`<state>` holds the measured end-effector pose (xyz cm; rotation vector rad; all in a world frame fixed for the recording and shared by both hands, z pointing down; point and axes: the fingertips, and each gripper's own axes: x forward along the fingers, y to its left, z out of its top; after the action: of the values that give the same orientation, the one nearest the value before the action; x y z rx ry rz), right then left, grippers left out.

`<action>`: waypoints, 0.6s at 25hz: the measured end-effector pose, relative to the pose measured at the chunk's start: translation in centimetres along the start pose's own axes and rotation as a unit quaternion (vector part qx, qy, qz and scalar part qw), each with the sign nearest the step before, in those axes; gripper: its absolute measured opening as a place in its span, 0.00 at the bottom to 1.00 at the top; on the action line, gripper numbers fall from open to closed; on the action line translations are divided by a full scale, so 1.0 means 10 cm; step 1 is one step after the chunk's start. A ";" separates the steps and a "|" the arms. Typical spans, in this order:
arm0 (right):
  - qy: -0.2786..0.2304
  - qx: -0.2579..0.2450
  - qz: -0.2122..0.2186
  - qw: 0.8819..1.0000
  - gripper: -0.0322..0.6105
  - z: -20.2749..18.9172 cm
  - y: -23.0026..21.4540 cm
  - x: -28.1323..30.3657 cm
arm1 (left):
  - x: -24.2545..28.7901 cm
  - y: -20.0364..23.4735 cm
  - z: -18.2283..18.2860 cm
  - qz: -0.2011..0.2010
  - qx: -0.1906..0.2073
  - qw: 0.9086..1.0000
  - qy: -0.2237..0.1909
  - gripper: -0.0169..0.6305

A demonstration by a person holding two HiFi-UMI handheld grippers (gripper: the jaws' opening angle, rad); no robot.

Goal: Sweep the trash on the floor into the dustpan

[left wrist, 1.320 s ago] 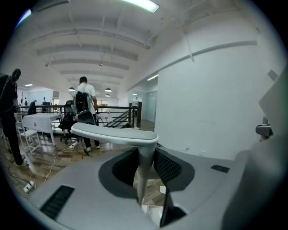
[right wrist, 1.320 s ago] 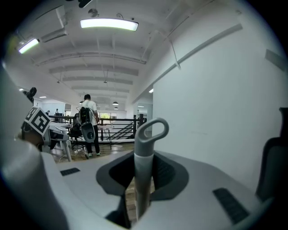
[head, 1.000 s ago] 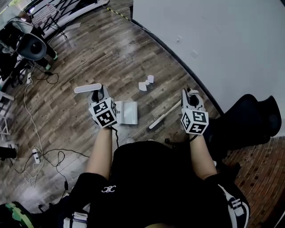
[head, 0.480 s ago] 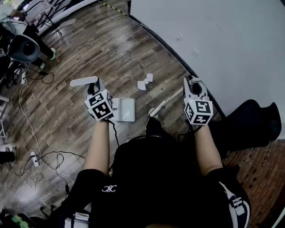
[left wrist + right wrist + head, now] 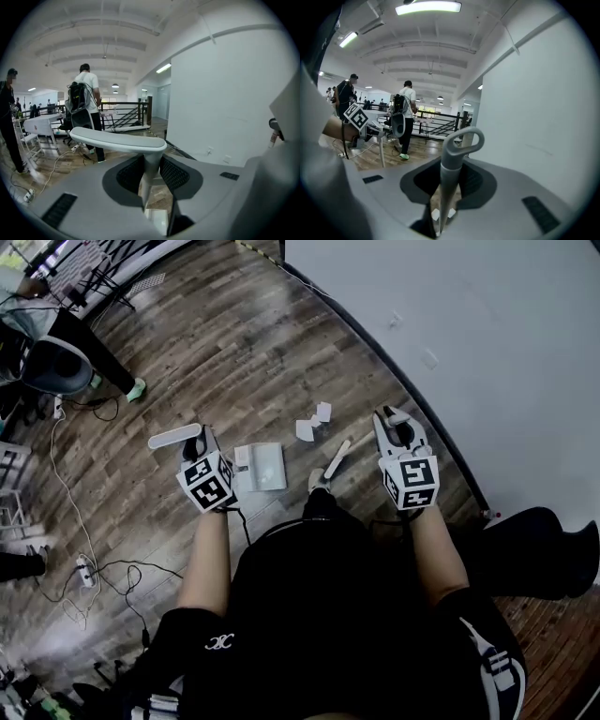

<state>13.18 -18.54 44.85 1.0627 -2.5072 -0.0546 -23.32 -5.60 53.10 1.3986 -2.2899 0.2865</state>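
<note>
Two or three white paper scraps point(image 5: 312, 422) lie on the wood floor near the wall. In the head view my left gripper point(image 5: 199, 440) is shut on the long grey handle point(image 5: 174, 435) of a white dustpan point(image 5: 261, 467), whose pan rests on the floor just left of the scraps. The left gripper view shows that handle's stem point(image 5: 149, 171) clamped in my left gripper point(image 5: 150, 180). My right gripper point(image 5: 397, 424) is shut on the broom's handle point(image 5: 459, 145), and the broom head point(image 5: 336, 459) stands right below the scraps. The scraps point(image 5: 440, 214) show under my right gripper point(image 5: 446, 190).
A white wall point(image 5: 469, 334) with a dark baseboard runs along the right. Cables point(image 5: 66, 512) and a power strip point(image 5: 82, 570) lie at the left. A person point(image 5: 84, 343) stands at the upper left, and a black seat point(image 5: 548, 549) is at the right. My shoe point(image 5: 319, 481) is behind the broom.
The broom head has drawn in from the right to just below the scraps, its handle now steeper. Both grippers keep their hold. The dustpan stays beside the left gripper.
</note>
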 end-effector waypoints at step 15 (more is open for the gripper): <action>0.055 -0.111 0.144 0.982 0.18 -0.51 -0.92 1.46 | 1.20 -0.68 -0.57 0.106 -0.079 0.985 0.112 0.19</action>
<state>12.32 -34.57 53.00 0.5936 -2.4591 -0.1811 -20.52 -15.98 63.42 0.9927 -2.2216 0.3030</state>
